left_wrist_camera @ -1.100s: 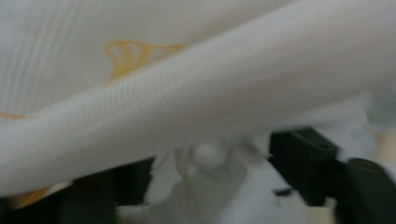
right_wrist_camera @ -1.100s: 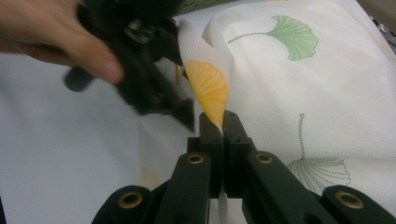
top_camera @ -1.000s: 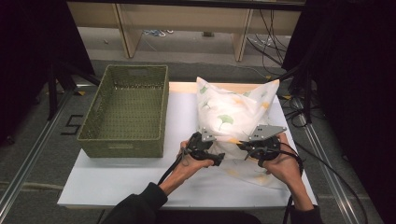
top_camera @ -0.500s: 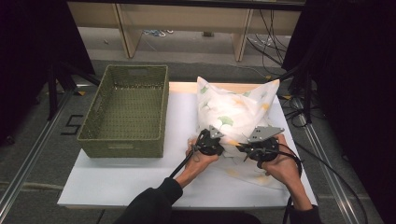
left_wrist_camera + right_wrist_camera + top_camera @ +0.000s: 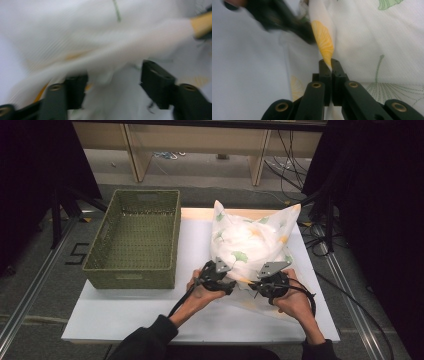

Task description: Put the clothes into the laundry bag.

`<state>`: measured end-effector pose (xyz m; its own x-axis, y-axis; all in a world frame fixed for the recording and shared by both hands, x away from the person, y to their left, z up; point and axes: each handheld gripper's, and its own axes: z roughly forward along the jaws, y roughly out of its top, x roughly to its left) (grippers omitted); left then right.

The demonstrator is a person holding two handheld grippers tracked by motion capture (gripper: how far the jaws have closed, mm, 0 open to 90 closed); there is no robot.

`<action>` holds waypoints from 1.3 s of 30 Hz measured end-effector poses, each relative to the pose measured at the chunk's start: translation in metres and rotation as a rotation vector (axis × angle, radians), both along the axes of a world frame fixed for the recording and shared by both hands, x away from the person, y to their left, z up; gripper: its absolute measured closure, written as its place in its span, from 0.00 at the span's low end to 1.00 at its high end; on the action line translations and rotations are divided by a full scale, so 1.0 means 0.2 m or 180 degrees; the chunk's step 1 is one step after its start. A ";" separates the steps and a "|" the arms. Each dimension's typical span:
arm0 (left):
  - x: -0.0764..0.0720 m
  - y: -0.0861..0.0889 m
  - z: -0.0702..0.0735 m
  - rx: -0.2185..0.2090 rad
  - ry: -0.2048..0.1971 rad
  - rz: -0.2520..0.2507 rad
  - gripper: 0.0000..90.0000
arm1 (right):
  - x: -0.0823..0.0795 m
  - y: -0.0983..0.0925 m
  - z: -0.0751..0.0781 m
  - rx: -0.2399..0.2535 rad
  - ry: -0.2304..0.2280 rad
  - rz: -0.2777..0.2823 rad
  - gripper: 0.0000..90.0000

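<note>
From above, we see the leaf-print pillowcase (image 5: 247,245) on the worktop (image 5: 150,307), right of the basket (image 5: 135,240). Our left hand-held gripper (image 5: 112,82) has just reopened, cloth loose between its jaws. Our right hand-held gripper (image 5: 331,65) pinches the pillowcase's edge.

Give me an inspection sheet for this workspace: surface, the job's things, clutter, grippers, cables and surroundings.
Surface: white table, bare at its near edge.
Job's things: leaf-print cloth, bunched at right centre.
Clutter: green woven basket, left of the cloth, nothing seen inside.
Grippers: left gripper open, jaws just opened, cloth fold between them; right gripper shut on the cloth's edge.
Cables: black cable trails from the left gripper; more lie on the floor behind.
Surroundings: dark curtains at both sides, wooden frame behind.
</note>
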<state>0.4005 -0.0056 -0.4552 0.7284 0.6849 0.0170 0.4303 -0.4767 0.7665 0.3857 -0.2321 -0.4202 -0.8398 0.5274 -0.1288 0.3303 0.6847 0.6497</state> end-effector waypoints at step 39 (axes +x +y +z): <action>-0.18 0.43 -0.09 -0.0182 0.0370 0.0121 0.59 | 0.04 0.02 -0.11 -0.0095 0.0196 -0.0120 1.00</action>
<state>0.3651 0.0807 -0.4740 0.6968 0.7094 -0.1058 0.5347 -0.4154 0.7359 0.3935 -0.2275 -0.4418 -0.8262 0.5555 -0.0937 0.3950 0.6898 0.6068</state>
